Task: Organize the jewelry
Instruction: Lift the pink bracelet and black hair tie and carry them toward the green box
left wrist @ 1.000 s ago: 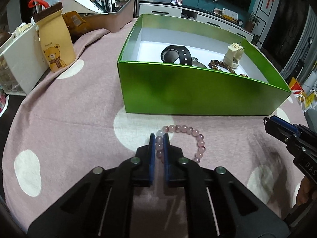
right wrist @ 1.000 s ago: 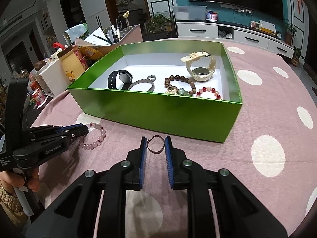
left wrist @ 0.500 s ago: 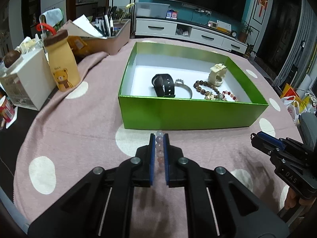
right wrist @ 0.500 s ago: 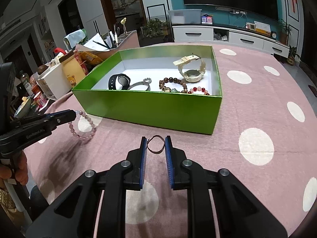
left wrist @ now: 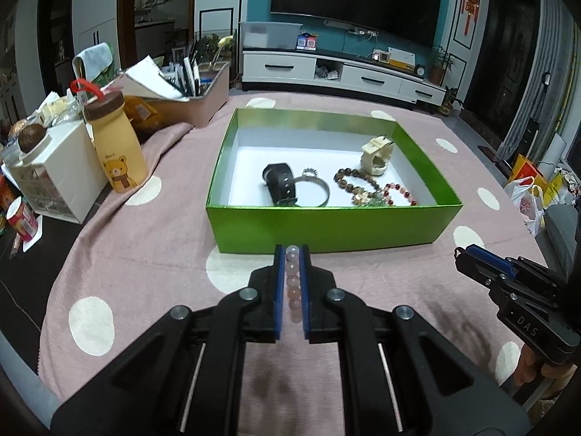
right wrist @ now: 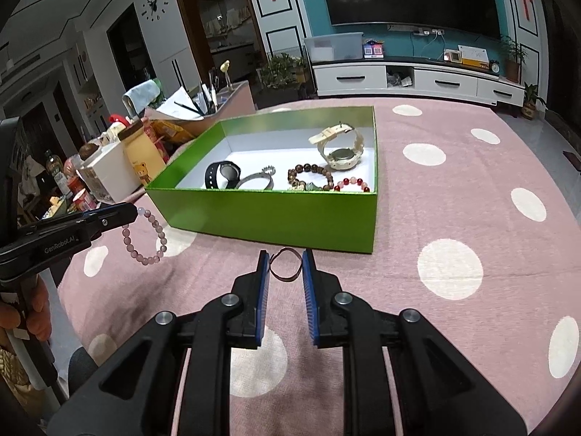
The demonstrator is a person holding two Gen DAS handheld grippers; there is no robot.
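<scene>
- Your left gripper [left wrist: 291,254] is clamped on the pink bead bracelet [right wrist: 145,236]. A second ago that bracelet lay flat on the pink tablecloth [right wrist: 472,181]. Now it hangs clear of it, at the left edge of the right wrist view.
- That lift means the pick-up is done. I judge the carry over the near wall of the green box [left wrist: 326,225] comes next.
- Your right gripper [right wrist: 284,258] stands narrow around a thin dark loop [right wrist: 287,265], low in the middle of its own frame. Compared with the earlier frames the loop sits the same way between the pads. I cannot tell whether they press it or whether it is off the cloth.
- Both items are outside the box, just in front of its near wall.
- Count inside the box, centre of both views: two watches, one black watch [left wrist: 281,181] and one cream watch [left wrist: 377,158]; one silver bangle [left wrist: 314,190]; one brown bead bracelet [right wrist: 310,176]; one red bead bracelet [right wrist: 354,183]. That makes five pieces stored, with two to go.
</scene>
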